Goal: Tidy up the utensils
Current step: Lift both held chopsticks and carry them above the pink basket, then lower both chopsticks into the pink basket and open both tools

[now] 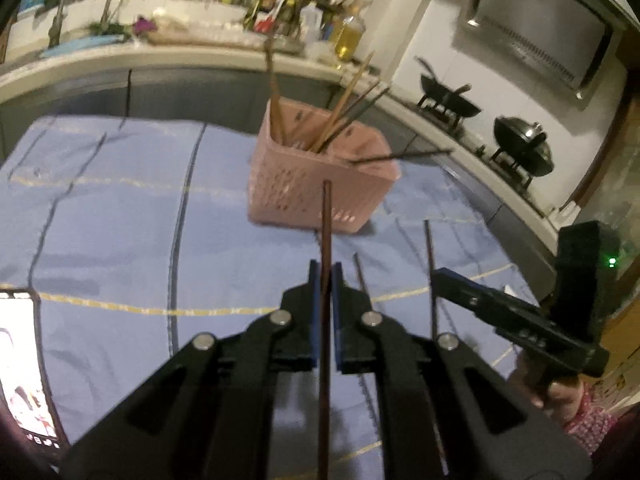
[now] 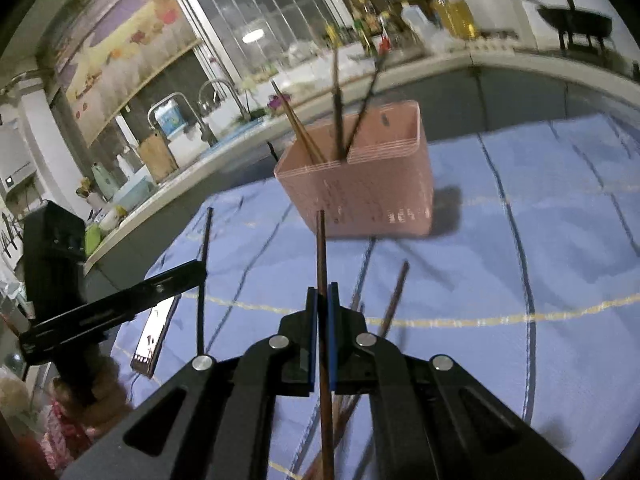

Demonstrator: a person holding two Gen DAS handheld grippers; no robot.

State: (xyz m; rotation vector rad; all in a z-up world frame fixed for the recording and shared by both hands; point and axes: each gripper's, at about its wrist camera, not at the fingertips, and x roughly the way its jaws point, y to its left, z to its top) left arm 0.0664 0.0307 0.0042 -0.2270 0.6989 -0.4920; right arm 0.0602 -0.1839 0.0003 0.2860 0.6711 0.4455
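A pink basket (image 1: 320, 176) is stood on a blue cloth (image 1: 120, 208), and it serves as the landmark here. Several chopsticks (image 1: 344, 108) are leaned inside it, their ends fanned out above the rim; one dark stick (image 1: 400, 157) is laid nearly flat across its near edge.

In front of the basket, the left gripper (image 1: 325, 276) is held with its fingers (image 1: 314, 312) pressed together on a single dark chopstick (image 1: 326, 232), which is pointed toward the basket's near wall. To the right of that, still nearer than the basket, the right gripper (image 2: 322, 294) is seen with its fingers (image 2: 332, 320) likewise pinched on a brown chopstick (image 2: 321, 248), its tip aimed at the basket's front face.

More loose chopsticks (image 2: 394, 300) are left lying on the cloth on the near side of the basket, beside the right gripper. A phone (image 2: 156, 334) is laid on the cloth well to the left of the basket. Behind the basket, a kitchen counter (image 1: 200, 60) crowded with bottles is seen, and to the basket's right two woks (image 1: 448, 100) are set on a stove.
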